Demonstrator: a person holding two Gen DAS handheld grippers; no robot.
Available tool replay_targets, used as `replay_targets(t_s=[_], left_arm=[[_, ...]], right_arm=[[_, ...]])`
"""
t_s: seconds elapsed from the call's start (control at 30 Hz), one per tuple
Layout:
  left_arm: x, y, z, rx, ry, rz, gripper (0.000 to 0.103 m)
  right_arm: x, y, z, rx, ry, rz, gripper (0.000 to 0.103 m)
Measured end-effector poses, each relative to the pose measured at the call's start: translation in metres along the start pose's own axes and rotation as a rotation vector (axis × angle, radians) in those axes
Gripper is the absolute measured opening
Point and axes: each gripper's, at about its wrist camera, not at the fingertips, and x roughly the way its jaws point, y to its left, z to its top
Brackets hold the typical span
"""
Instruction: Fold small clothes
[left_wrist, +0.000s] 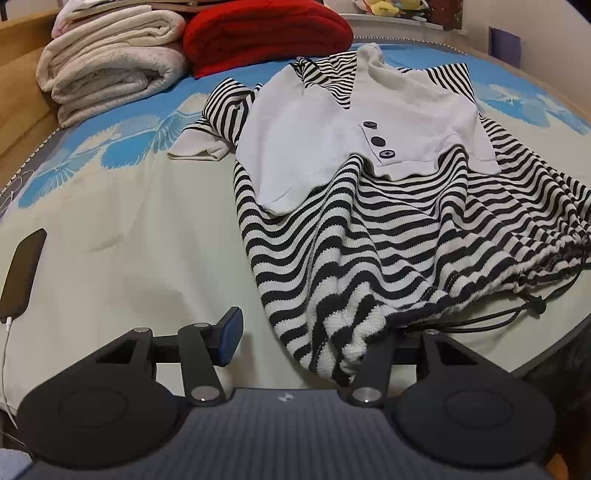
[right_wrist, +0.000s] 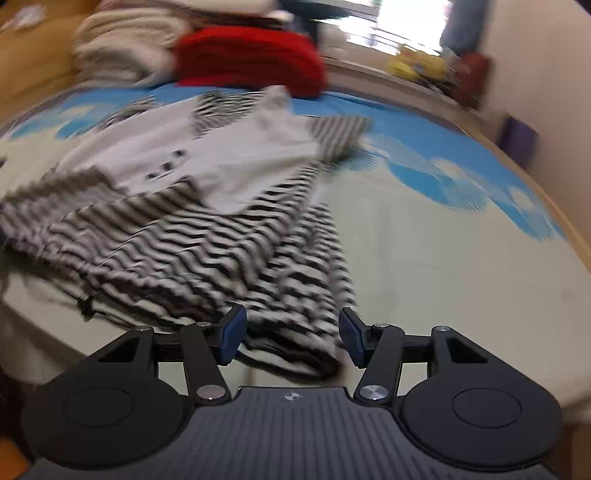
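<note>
Phone (left_wrist: 23, 275) on cable at bed's (left_wrist: 147, 236) left edge. Left tongs (left_wrist: 295, 341) open, striped hem draped over right finger, not pinched. Striped dress (left_wrist: 354, 221) with white top lies spread mid-bed. Right tongs (right_wrist: 291, 334) open, hem corner between pads, unclamped; view blurred. Folded blankets (left_wrist: 110, 62), red blanket (left_wrist: 266, 33) behind.

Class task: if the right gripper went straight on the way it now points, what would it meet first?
Most likely the striped hem of the dress, lying between the open right gripper; the blur leaves depth unclear.
</note>
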Motion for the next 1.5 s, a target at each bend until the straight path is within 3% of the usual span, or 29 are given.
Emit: replay_targets(t_s=[0.17, 0.23, 0.3, 0.47, 0.6, 0.77, 0.9, 0.93, 0.97, 1.0, 1.2, 1.27, 1.33, 1.4, 1.5], left_arm=[[-0.010, -0.006, -0.005, -0.012, -0.018, 0.002, 0.060], [-0.010, -0.006, -0.006, -0.018, -0.020, 0.000, 0.064], [-0.008, -0.007, -0.006, -0.018, -0.014, 0.007, 0.065], [-0.004, -0.005, -0.005, -0.043, 0.001, 0.007, 0.070], [-0.005, -0.002, -0.001, -0.087, -0.008, -0.002, 0.075], [-0.016, 0.009, 0.004, -0.177, -0.066, -0.047, 0.076], [-0.019, 0.005, 0.004, -0.156, -0.091, -0.045, 0.081], [-0.018, 0.003, 0.003, -0.146, -0.083, -0.043, 0.081], [-0.017, 0.001, 0.002, -0.136, -0.077, -0.043, 0.081], [-0.016, -0.001, 0.001, -0.125, -0.070, -0.045, 0.082], [0.000, -0.023, -0.004, -0.004, -0.002, -0.074, 0.092], [0.001, -0.029, -0.005, 0.024, -0.028, -0.101, 0.099], [0.001, -0.034, -0.004, 0.037, -0.033, -0.132, 0.101], [0.000, -0.040, -0.003, 0.076, -0.022, -0.156, 0.101], [-0.008, -0.042, -0.003, 0.132, 0.018, -0.204, 0.101]], right_arm=[[0.041, 0.039, 0.004, -0.265, 0.023, -0.053, 0.056], [0.049, 0.050, 0.003, -0.357, 0.024, -0.066, 0.047], [0.051, 0.057, 0.005, -0.420, 0.035, -0.057, 0.046], [0.036, 0.047, 0.004, -0.376, 0.028, 0.001, 0.046], [0.042, 0.043, -0.003, -0.358, 0.053, -0.007, 0.046], [0.046, 0.052, -0.003, -0.378, 0.036, -0.003, 0.046], [0.058, 0.058, 0.001, -0.404, 0.005, -0.011, 0.053], [0.063, 0.061, 0.000, -0.426, 0.008, -0.014, 0.049], [0.066, 0.064, -0.001, -0.449, 0.000, -0.022, 0.038], [0.067, 0.066, 0.000, -0.464, -0.006, -0.012, 0.010], [0.018, 0.018, 0.033, -0.152, -0.118, 0.061, 0.010], [0.003, -0.007, 0.033, -0.083, -0.123, 0.048, 0.010], [0.004, -0.029, 0.027, -0.027, -0.059, 0.043, 0.010], [0.023, -0.045, 0.015, 0.039, 0.074, 0.030, 0.010], [0.048, -0.044, 0.005, 0.042, 0.209, 0.037, 0.010]])
